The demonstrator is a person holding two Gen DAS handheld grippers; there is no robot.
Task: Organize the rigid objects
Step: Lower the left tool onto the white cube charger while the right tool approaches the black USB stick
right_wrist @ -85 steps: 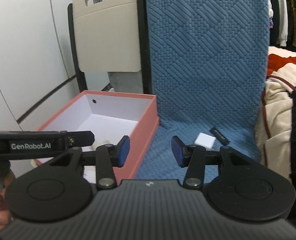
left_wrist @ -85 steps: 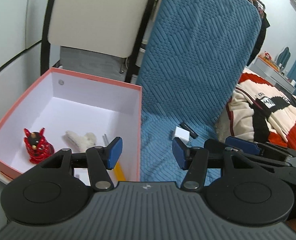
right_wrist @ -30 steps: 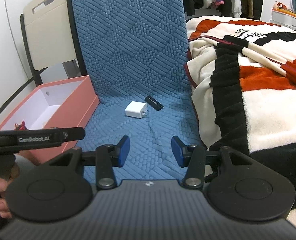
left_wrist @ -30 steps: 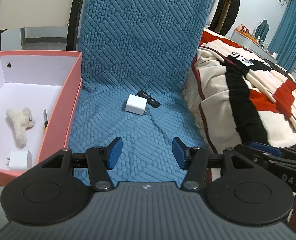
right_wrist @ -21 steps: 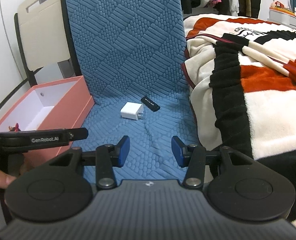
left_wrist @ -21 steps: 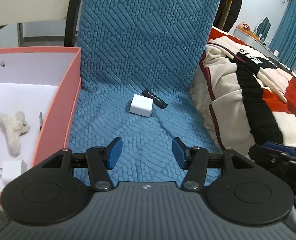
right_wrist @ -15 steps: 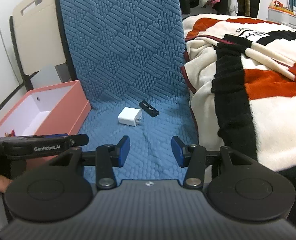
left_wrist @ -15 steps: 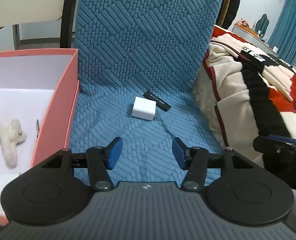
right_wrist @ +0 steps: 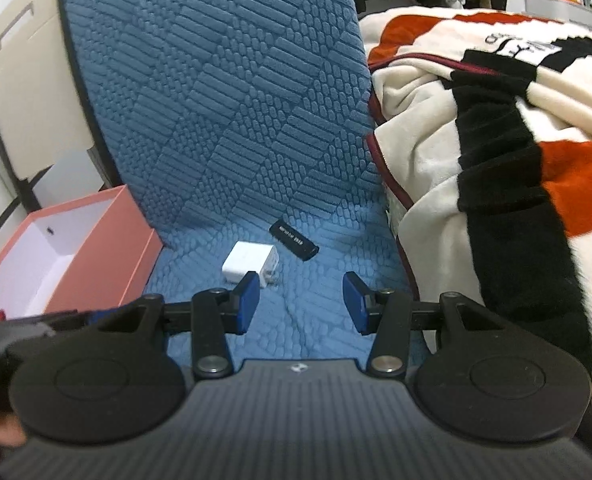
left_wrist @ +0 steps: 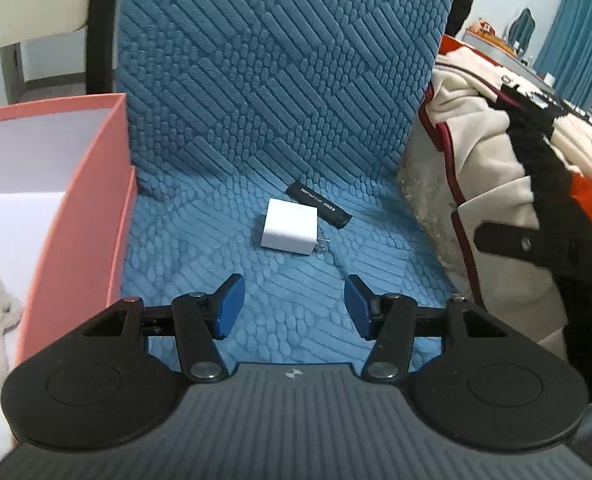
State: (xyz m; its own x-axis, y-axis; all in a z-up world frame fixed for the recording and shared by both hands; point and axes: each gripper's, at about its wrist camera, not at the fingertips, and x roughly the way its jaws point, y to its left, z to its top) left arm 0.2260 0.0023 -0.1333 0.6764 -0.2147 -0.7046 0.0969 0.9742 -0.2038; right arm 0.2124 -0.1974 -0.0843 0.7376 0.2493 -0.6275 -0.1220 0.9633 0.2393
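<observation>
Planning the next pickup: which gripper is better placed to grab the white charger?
Probably left: the white charger sits centred ahead of the open left gripper; it lies off toward the right gripper's left finger.

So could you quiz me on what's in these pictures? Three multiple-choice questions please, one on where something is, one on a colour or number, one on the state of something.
1. Where does the white charger plug lie?
A. inside the pink box
B. on the blue seat cushion, next to the black stick
C. on the striped blanket

2. How many loose items lie on the blue seat cushion?
A. two
B. four
C. none

3. How do the jaws of the left gripper stand?
A. shut on the plug
B. shut on nothing
C. open, holding nothing

Answers:
1 B: the plug rests on the cushion by the black stick, outside the pink box.
2 A: only the plug and the stick lie there.
3 C: bare cushion shows between its blue pads; the right gripper is open too.
</observation>
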